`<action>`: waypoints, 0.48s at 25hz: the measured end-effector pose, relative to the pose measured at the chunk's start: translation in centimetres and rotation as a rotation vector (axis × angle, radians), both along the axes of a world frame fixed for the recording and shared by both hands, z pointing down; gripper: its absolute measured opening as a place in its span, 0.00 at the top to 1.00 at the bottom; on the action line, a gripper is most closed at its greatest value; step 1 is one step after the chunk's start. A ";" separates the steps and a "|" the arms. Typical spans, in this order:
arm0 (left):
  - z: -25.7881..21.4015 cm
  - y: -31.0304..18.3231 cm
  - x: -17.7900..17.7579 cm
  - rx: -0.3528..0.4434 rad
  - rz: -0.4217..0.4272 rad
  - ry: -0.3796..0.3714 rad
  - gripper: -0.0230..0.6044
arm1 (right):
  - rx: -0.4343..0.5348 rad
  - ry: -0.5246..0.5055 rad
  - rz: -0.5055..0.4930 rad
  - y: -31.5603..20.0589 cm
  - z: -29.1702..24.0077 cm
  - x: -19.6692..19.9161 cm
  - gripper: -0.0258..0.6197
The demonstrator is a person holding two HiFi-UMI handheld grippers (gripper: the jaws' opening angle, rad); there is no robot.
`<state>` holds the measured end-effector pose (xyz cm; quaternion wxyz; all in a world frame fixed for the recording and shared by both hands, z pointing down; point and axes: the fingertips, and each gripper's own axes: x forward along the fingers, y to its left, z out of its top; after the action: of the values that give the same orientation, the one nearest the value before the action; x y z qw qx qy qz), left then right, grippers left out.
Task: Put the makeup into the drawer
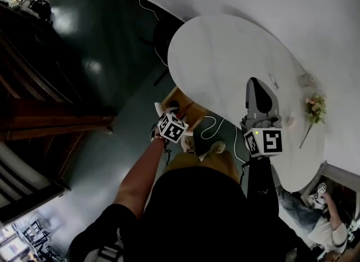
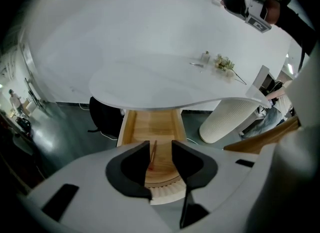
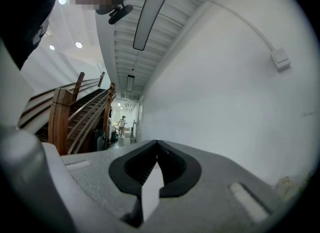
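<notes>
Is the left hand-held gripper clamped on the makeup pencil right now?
No: the left hand-held gripper has its jaws apart, and the thin makeup pencil lies in the open drawer between them, touching neither.

Pale grained wooden drawer (image 2: 165, 122), smooth matt white tabletop (image 2: 150, 84)

Wooden drawer (image 2: 150, 124) stands pulled open beneath the white tabletop (image 2: 150, 84), and a slim reddish-brown makeup pencil (image 2: 153, 153) lies lengthwise on its floor.
</notes>
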<state>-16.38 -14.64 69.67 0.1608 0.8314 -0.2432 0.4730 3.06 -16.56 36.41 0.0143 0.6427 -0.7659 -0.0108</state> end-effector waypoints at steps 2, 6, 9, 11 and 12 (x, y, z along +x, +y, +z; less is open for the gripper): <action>0.0 0.1 0.0 -0.006 0.007 -0.002 0.74 | 0.003 0.000 0.001 0.1 -0.1 0.0 0.95; -1.5 -0.5 0.4 0.019 0.011 0.026 0.75 | 0.006 0.003 0.004 0.0 -0.2 0.0 0.95; -6.0 -2.2 1.3 0.109 0.001 0.108 0.74 | 0.016 0.006 0.008 0.2 -0.6 0.0 0.95; -10.3 -3.9 2.2 0.195 -0.017 0.191 0.74 | 0.026 0.006 0.013 0.2 -0.9 0.1 0.95; -12.7 -4.7 2.7 0.245 -0.020 0.236 0.74 | 0.031 0.006 0.017 0.3 -1.0 0.2 0.95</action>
<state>-13.65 -19.35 56.97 0.0902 0.8921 -0.2868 0.3374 3.21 -16.28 35.39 0.0068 0.6491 -0.7602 -0.0247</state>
